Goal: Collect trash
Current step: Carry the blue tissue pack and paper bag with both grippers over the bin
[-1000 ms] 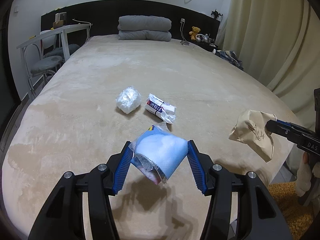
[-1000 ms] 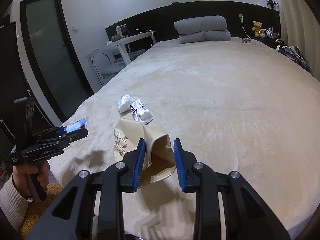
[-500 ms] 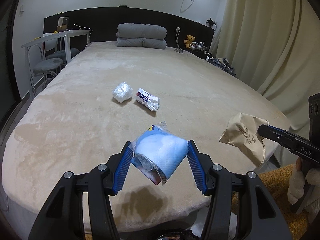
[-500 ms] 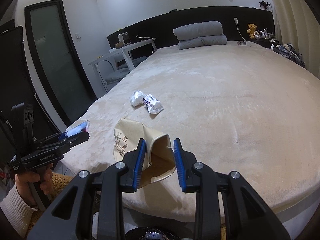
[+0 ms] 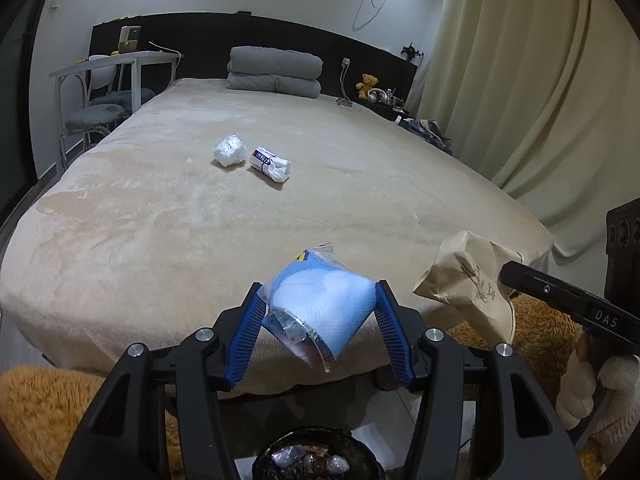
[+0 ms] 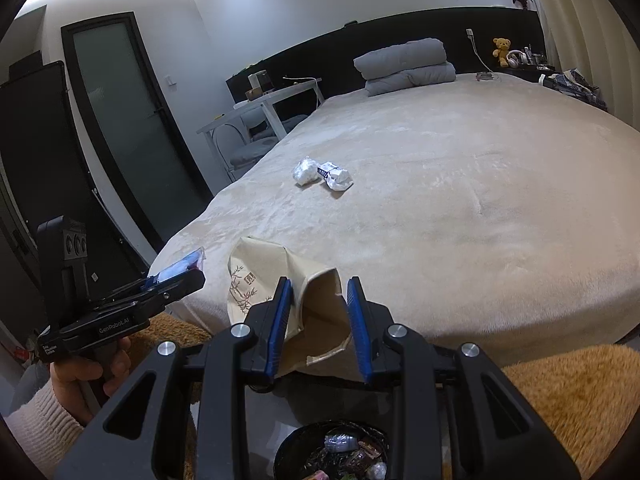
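Note:
My left gripper [image 5: 320, 300] is shut on a blue and clear plastic wrapper [image 5: 324, 304], held off the foot of the bed. My right gripper [image 6: 320, 300] is shut on a beige paper bag [image 6: 272, 276] with a printed plant motif; the bag also shows in the left wrist view [image 5: 468, 276]. A black trash bin [image 6: 332, 456] with wrappers inside sits on the floor below both grippers, also in the left wrist view [image 5: 312, 456]. A crumpled white ball [image 5: 229, 151] and a white printed wrapper [image 5: 270, 163] lie side by side on the bed.
The beige bed [image 5: 160, 240] fills the middle. Folded grey bedding [image 5: 275, 72] lies at its head. A white desk and chairs [image 5: 104, 92] stand left, curtains [image 5: 540, 100] right. A shaggy orange rug [image 6: 568, 392] covers the floor. A dark door [image 6: 124, 128] is at left.
Both grippers have pulled back from the bed and risen, each keeping its load. The bed's foot edge, the rug and the trash bin have come into view below.

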The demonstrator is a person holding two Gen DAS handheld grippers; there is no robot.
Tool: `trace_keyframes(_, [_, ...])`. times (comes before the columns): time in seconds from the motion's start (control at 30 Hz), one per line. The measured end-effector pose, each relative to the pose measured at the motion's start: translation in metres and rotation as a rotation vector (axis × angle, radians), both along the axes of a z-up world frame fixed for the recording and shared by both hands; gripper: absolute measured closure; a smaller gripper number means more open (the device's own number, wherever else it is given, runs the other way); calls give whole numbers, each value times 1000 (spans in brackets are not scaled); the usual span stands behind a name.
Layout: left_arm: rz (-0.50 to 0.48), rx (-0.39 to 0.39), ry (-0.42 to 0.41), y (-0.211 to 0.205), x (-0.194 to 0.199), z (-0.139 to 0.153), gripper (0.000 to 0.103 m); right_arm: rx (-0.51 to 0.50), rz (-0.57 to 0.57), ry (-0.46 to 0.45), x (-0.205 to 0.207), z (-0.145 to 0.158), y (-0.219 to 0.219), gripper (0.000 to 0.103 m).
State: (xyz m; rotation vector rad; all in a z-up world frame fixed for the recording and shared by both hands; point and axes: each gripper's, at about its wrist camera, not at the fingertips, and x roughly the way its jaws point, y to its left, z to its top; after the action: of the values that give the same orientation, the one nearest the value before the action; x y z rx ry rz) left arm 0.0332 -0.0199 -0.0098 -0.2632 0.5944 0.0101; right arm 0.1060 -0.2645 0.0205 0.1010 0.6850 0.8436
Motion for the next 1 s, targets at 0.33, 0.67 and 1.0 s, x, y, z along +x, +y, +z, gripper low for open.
trace_keyframes(0.33, [-18, -21, 6, -15, -46, -6, 49, -49, 33, 43, -47, -11, -19, 73])
trace_keyframes(0.67, [-64, -4, 86, -32, -67, -21, 49, -114, 39, 168, -55, -32, -15, 73])
trace_keyframes(1.0, [-105, 4, 223, -37, -54, -48, 49, -254, 38, 283, -48, -65, -3, 73])
